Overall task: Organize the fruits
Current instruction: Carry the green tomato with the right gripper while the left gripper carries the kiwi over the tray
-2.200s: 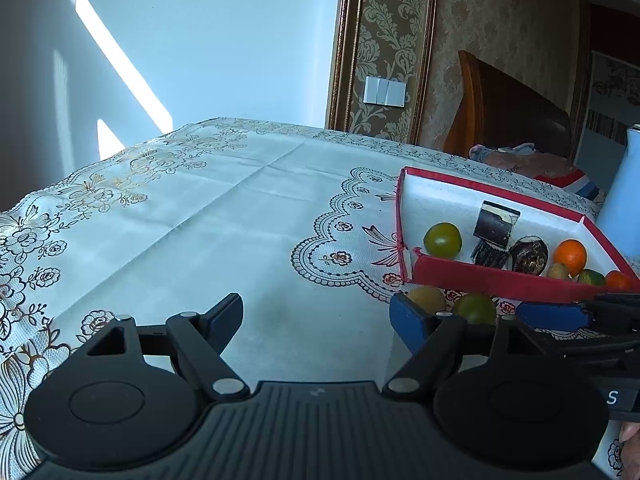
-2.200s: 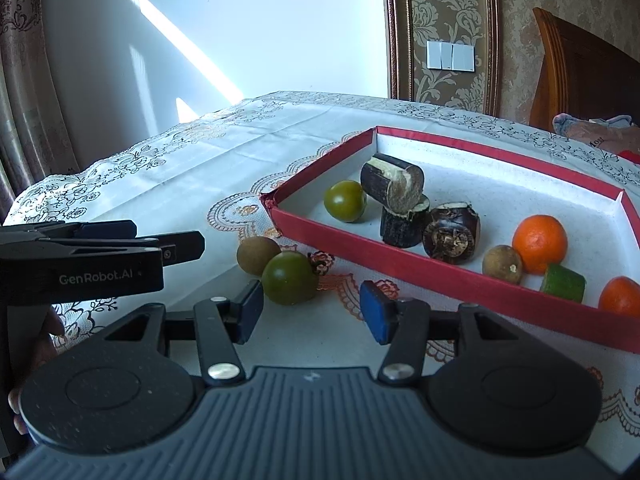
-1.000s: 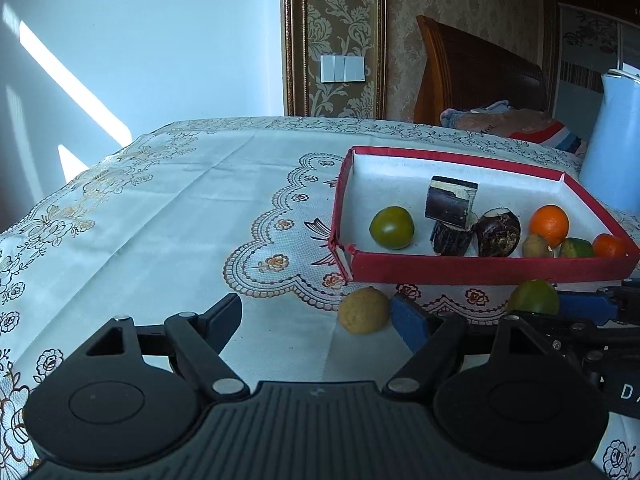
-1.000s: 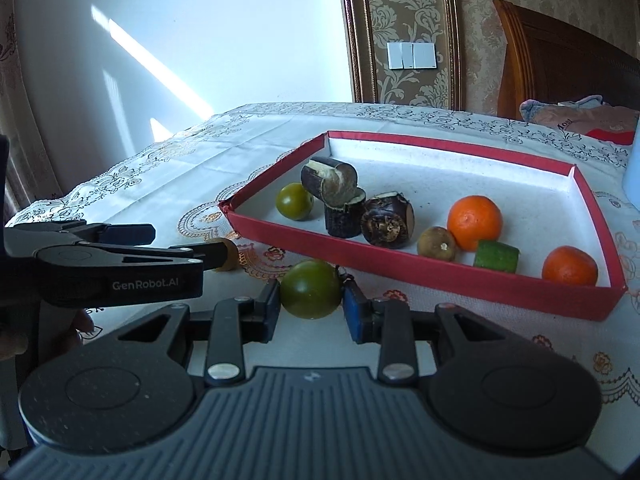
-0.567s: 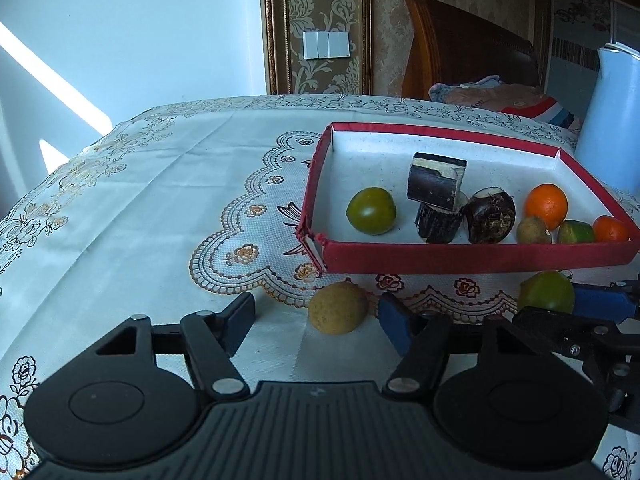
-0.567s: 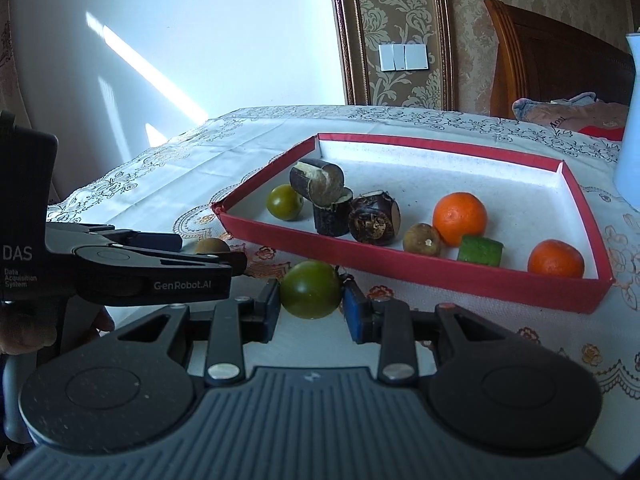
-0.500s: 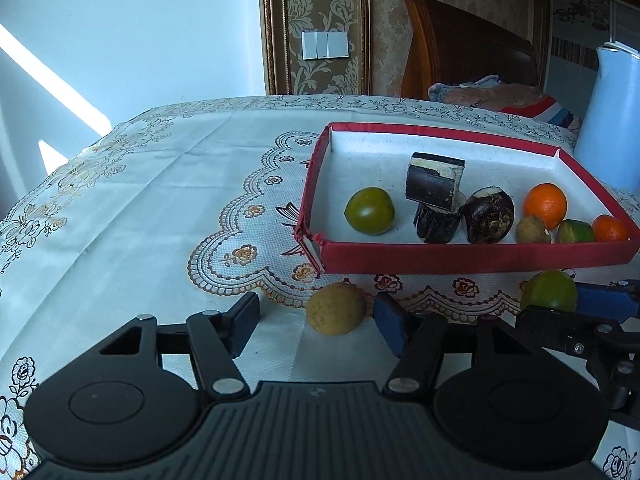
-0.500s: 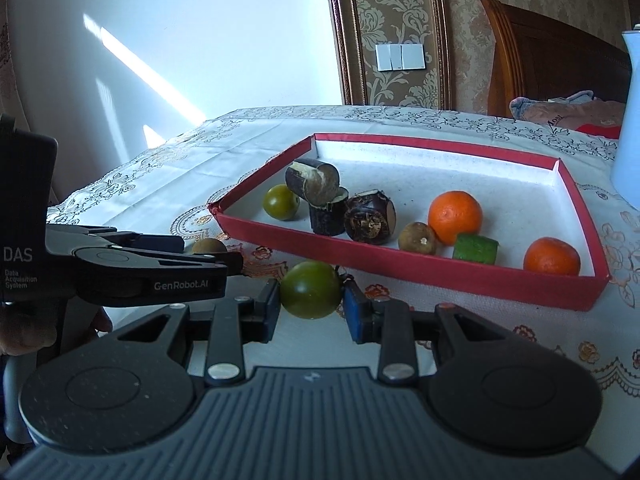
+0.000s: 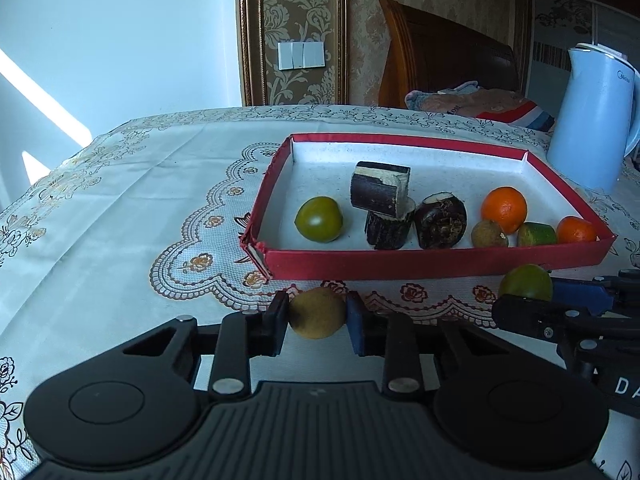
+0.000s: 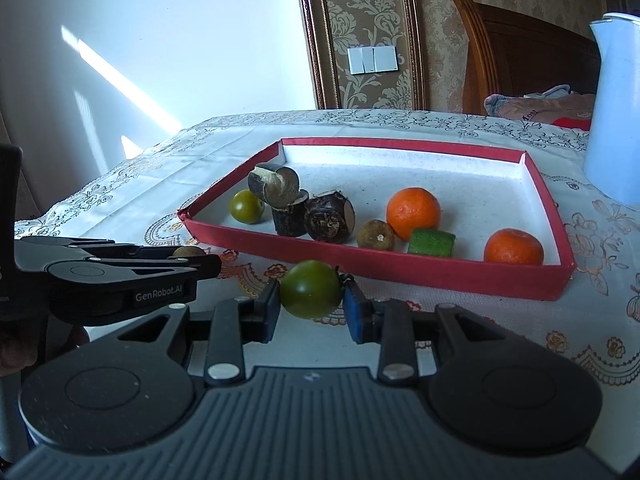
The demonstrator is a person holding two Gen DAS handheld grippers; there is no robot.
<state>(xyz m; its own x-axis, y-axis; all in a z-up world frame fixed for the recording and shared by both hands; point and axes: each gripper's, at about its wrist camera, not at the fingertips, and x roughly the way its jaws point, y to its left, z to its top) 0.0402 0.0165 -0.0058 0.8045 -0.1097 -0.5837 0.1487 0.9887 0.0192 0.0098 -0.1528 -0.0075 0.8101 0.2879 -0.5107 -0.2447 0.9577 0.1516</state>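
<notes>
While both grippers are sitting low at the near wall of the red tray (image 9: pixel 436 266), you are finishing the pick-up step on the last two loose fruits. Your left gripper (image 9: pixel 317 316) is clamping the small tan-brown round fruit (image 9: pixel 317 313); its jaws have just been closing, and both pads are now pressing the fruit's sides, which is resting on the lace tablecloth (image 9: pixel 120 208) just outside the tray's near-left corner. Your right gripper (image 10: pixel 310 305) is gripping the green tomato-like fruit (image 10: pixel 310 289), pads tight on either side, in front of the tray's near wall; from the left wrist view it is showing at about 3 o'clock.

Inside the tray: a green fruit (image 9: pixel 319 219) at 9 o'clock, dark cut stem pieces (image 9: pixel 380 190) stacked at centre, two oranges (image 9: pixel 504 209), a second brown fruit (image 9: pixel 489 234) and a green chunk (image 9: pixel 537 234) crowding 4 o'clock.

Next move, as I am judging it: you are needing to lift each fruit clear of the red wall, carry it toward 12 o'clock, and release over bare white floor. The far half of the tray is looking freest. Watch the round fruits rolling on release, and keep the two grippers from crossing. The blue kettle (image 9: pixel 592 120) is standing at 2 o'clock, just beyond the tray.
</notes>
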